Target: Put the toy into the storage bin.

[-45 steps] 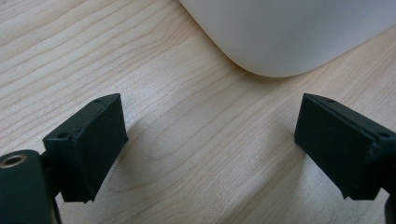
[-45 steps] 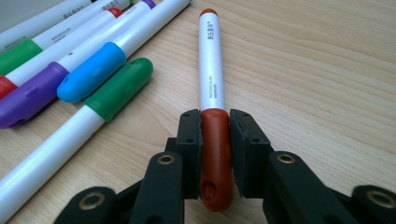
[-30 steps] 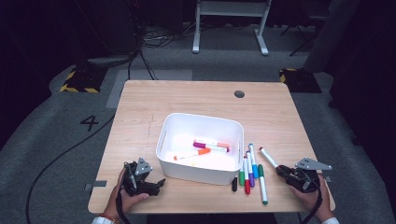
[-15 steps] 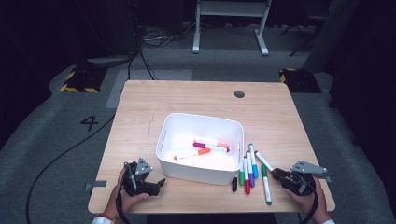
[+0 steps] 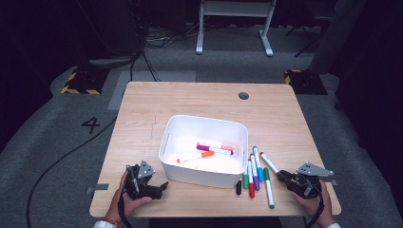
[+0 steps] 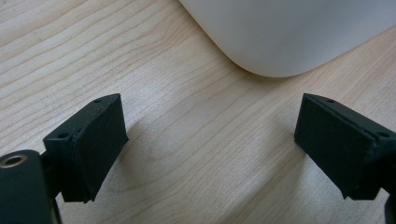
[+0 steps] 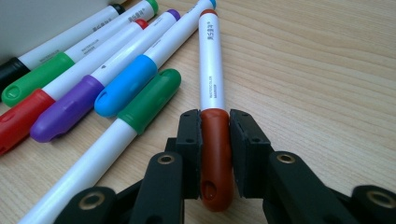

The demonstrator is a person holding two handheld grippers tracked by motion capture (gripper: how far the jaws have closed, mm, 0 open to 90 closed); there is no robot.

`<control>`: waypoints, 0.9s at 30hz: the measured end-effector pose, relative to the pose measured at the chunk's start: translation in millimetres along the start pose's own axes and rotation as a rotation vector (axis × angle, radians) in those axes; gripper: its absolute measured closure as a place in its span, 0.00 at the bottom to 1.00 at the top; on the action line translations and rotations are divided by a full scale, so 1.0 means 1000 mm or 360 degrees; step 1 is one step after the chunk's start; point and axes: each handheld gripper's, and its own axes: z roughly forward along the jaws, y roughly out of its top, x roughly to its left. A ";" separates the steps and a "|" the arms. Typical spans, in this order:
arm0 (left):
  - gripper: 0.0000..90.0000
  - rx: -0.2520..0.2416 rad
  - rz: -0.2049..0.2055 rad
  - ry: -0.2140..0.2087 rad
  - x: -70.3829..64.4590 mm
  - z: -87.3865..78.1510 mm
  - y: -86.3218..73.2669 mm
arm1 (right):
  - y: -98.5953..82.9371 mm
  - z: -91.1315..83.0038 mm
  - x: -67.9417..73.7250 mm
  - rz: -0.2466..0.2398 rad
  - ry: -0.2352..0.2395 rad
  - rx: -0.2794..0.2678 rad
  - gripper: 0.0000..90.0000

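1. My right hand-held gripper (image 7: 215, 140): at the near right corner of the worktop (image 5: 199, 99), low over the wood. Jaws pinched on the brown-red cap of a white marker (image 7: 212, 74), one pad on each side of the cap. The barrel points away from me along the worktop; whether it is lifted clear of the wood I cannot tell. In the high view this marker (image 5: 269, 163) lies slanted, rightmost of the loose ones, its far tip near the blue-capped one.

2. My left hand-held gripper (image 5: 161, 185): at the near left of the worktop, held in my left hand (image 5: 130, 199). Jaws spread wide with nothing between them, bare wood below, pointing toward the near left corner of the bin.

3. Loose markers, near right of the worktop, just beside the bin's right wall, lying roughly side by side: black-capped marker (image 7: 60, 39), closest to the bin; green-capped marker (image 7: 70, 60); red-capped marker (image 7: 70, 84); purple-capped marker (image 7: 102, 77); blue-capped marker (image 7: 154, 56); a second green-capped marker (image 7: 112, 135) nearest my right jaws, its cap touching the blue cap.

4. White bin (image 5: 166, 142): middle of the worktop, open top. Inside lie an orange-capped marker (image 5: 195, 157) and, farther in, two more markers (image 5: 215, 147) close together, one with a magenta cap.

5. Dark round grommet (image 5: 243, 96): far right part of the worktop, well apart from everything else.
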 end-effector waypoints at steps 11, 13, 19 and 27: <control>0.10 0.0000 0.0000 0.0000 0.000 0.000 0.000 | 0.001 0.000 -0.006 0.0010 -0.0016 -0.0042 0.84; 0.10 0.0000 0.0000 0.0000 0.000 0.000 0.000 | 0.001 0.000 -0.009 0.0028 -0.0007 -0.0042 0.84; 0.10 0.0000 0.0000 0.0000 0.000 0.000 0.000 | -0.001 0.000 -0.016 0.0103 0.0042 -0.0065 0.84; 0.10 0.0001 -0.0001 0.0002 0.000 0.000 0.000 | 0.002 0.008 -0.012 0.0080 0.0055 -0.0066 0.84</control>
